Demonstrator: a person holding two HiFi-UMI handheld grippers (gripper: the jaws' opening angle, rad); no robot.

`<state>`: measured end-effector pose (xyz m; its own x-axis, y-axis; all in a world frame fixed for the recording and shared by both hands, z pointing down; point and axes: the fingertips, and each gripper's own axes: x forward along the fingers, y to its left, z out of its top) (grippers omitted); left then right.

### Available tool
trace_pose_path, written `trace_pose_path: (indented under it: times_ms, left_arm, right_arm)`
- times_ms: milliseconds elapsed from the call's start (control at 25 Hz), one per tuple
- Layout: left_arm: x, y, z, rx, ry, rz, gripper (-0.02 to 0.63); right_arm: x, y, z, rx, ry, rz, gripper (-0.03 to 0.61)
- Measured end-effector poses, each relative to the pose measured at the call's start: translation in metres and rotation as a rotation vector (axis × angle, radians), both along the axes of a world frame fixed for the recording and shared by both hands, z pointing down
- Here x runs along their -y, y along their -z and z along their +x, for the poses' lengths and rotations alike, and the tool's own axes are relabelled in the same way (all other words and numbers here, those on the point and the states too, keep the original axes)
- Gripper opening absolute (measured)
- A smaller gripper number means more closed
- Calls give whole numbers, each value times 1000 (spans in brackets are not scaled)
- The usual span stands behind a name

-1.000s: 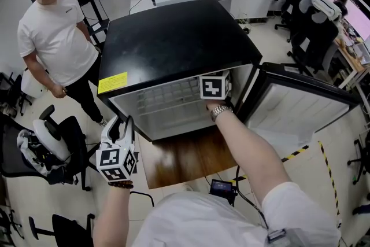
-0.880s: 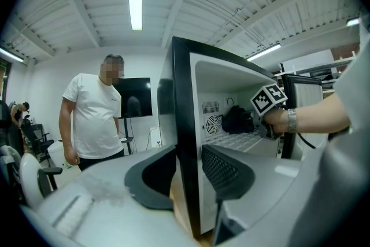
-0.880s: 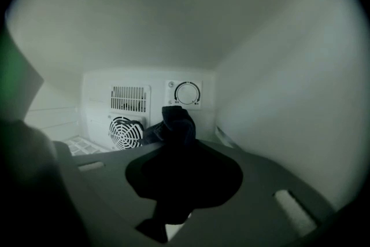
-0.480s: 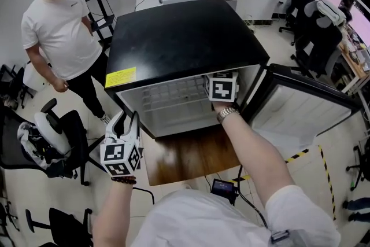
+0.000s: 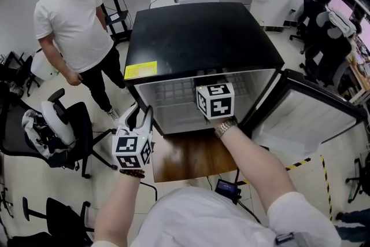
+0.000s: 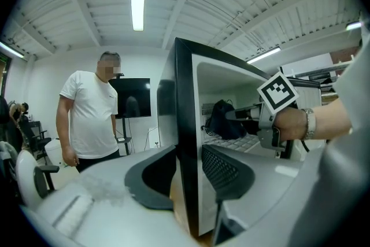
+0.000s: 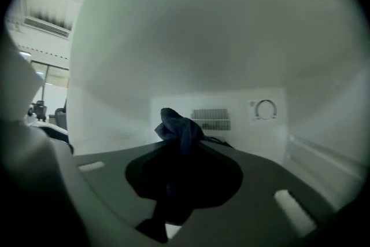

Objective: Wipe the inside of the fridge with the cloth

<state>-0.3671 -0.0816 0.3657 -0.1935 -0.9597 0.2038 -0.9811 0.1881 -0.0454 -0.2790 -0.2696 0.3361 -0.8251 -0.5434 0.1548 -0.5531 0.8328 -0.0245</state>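
Since the wipe depends on where the cloth sits against the liner, I record positions from my body outward.

Nearest me, the left gripper [image 5: 140,113] stands at the left front corner of the fridge [image 5: 202,37]. Its jaws are about half spread and sit either side of the front edge of the left wall. The pads look to bear on that edge, so I judge it a steadying hold. It carries no cloth.

Further in, the right gripper [image 7: 185,153] is inside the open compartment above the wire shelf [image 5: 173,95], pointing nearly level at the rear. Its jaws are drawn close and clamp the dark blue cloth [image 7: 178,127]. The cloth is bunched: a wad stands proud above the tips and a tail hangs below them, so its long axis runs up and down across the jaws.

Farthest, straight ahead of the wad, is the back wall [image 7: 240,130] with its vent grille [image 7: 210,118] and dial [image 7: 265,109]. It is well apart from the cloth, and no contact shows.

Finding: only my right hand is placed to wipe. The cloth leads the gripper, so the next stroke calls for carrying it forward or sideways until the wad presses on the liner. The hanging tail may snag the shelf wires.
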Motion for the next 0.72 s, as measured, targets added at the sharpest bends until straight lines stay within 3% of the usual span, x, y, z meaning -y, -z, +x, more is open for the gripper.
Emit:
trace_pose_path:
  times_ms: [440, 720]
  left_arm:
    - [-1, 1, 1, 2, -26, 0, 133]
    - [-1, 2, 1, 5, -32, 9, 133]
  right_arm:
    - [-68, -8, -85, 49, 221, -120, 66]
    - [-75, -43, -107, -58, 244, -183, 66]
